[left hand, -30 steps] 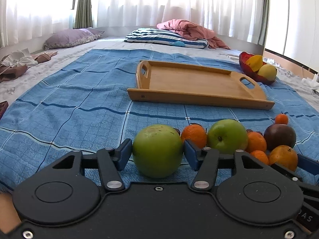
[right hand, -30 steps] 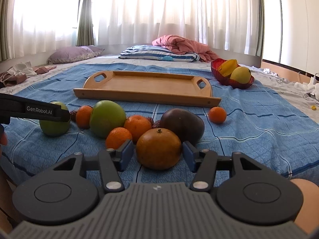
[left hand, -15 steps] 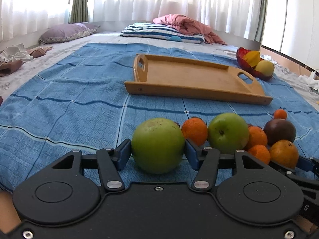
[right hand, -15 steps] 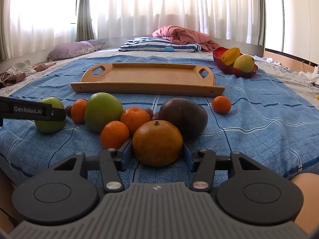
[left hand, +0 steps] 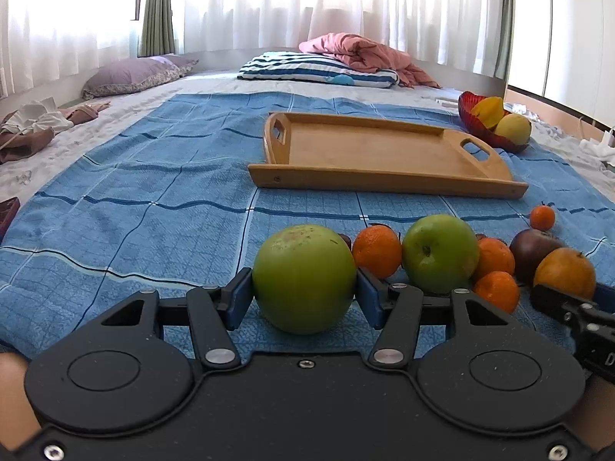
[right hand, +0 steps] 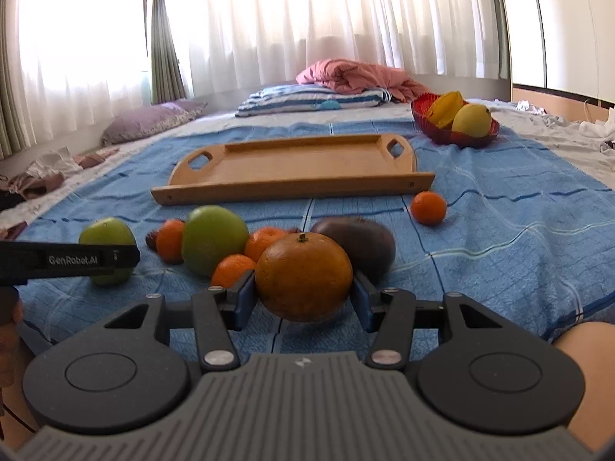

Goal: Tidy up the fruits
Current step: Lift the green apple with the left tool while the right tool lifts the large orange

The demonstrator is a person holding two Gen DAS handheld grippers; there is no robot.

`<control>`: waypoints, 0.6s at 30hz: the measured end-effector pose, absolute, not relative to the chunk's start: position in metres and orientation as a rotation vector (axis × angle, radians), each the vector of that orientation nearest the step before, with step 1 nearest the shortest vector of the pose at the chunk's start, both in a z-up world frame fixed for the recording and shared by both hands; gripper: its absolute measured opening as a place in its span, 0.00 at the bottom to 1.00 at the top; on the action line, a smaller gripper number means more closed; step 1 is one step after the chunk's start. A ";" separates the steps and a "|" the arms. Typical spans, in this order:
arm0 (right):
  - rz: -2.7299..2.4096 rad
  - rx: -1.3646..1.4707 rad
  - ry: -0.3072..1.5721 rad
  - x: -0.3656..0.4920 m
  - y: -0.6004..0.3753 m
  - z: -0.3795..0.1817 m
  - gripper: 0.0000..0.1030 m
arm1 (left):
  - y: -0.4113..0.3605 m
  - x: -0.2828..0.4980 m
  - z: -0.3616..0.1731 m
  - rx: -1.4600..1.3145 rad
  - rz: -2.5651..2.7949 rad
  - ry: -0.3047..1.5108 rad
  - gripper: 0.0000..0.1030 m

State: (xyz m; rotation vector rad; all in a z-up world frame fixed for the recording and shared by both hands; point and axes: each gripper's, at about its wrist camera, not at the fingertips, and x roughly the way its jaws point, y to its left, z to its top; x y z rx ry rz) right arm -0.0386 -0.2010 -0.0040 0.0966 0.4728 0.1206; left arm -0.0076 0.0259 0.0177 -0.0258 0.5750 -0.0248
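My left gripper (left hand: 303, 296) is shut on a green apple (left hand: 303, 278), its blue pads pressing both sides, low over the blue blanket (left hand: 153, 192). My right gripper (right hand: 303, 299) is shut on a large orange (right hand: 303, 276), which hangs just above the blanket with a shadow beneath. Between them lies a cluster: a second green apple (left hand: 440, 253), several small oranges (left hand: 376, 251) and a dark purple fruit (left hand: 532, 249). One tangerine (right hand: 428, 207) sits apart. An empty wooden tray (left hand: 384, 186) lies beyond the fruit. The left gripper's body (right hand: 69, 259) shows at the right wrist view's left edge.
A red bowl (right hand: 442, 134) holding yellow fruit stands right of the tray's far end. Pillows and a pink blanket (left hand: 361, 52) lie at the bed's far end, crumpled clothes (left hand: 34, 126) at the left. A person's knee (right hand: 588, 365) is at lower right.
The right pads closed onto the large orange, which now sits slightly off the blanket, and the right view has rolled. The left gripper kept its hold on the green apple and barely moved.
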 end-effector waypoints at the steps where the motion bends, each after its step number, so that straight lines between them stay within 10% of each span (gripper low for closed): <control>1: 0.120 0.096 0.464 -0.040 -0.201 -0.002 0.53 | 0.026 -0.009 0.019 -0.028 -0.026 0.573 0.53; 18: 0.106 0.057 0.477 -0.042 -0.200 0.000 0.53 | 0.030 -0.015 0.031 -0.048 -0.028 0.562 0.53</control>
